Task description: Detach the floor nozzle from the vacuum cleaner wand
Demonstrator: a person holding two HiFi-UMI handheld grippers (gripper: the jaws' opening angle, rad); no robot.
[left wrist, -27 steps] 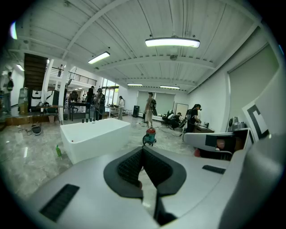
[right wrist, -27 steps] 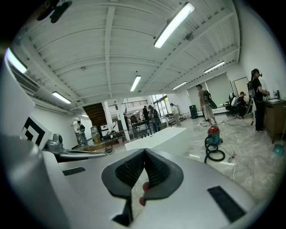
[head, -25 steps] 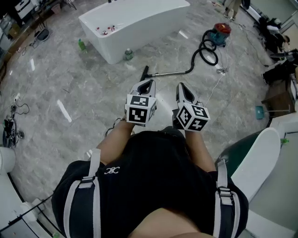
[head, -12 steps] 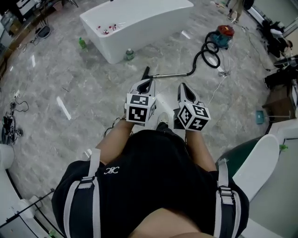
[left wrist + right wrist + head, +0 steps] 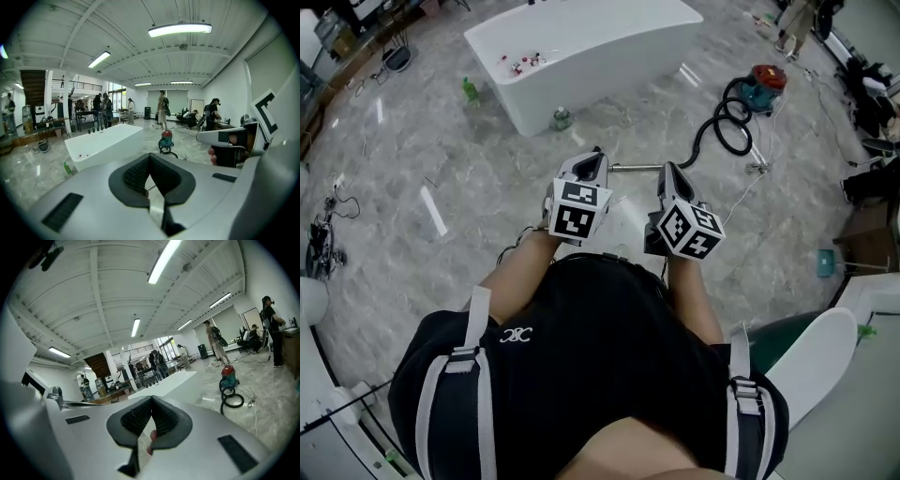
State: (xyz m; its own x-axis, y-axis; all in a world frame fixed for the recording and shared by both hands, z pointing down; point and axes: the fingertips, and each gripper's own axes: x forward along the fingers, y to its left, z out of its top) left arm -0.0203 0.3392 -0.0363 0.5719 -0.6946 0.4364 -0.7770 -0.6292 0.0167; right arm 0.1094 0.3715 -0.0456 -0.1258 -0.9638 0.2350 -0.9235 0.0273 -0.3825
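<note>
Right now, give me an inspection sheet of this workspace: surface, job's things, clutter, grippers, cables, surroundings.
Surface: glossy grey marble floor.
Job's things: metal wand lies on the floor; its nozzle end is hidden behind the left gripper; black hose coils to the red-topped canister.
Clutter: green bottle and can beside the white tub.
Grippers: left and right gripper both shut, nothing held.
Cables: thin white cord near the hose; cable tangle far left.
Surroundings: people at benches beyond.

We see a white bathtub (image 5: pixel 609 80) on the grey marble floor (image 5: pixel 403 159), a green bottle (image 5: pixel 469 90) near its end and a can (image 5: pixel 562 119) just beside its wall.
</note>
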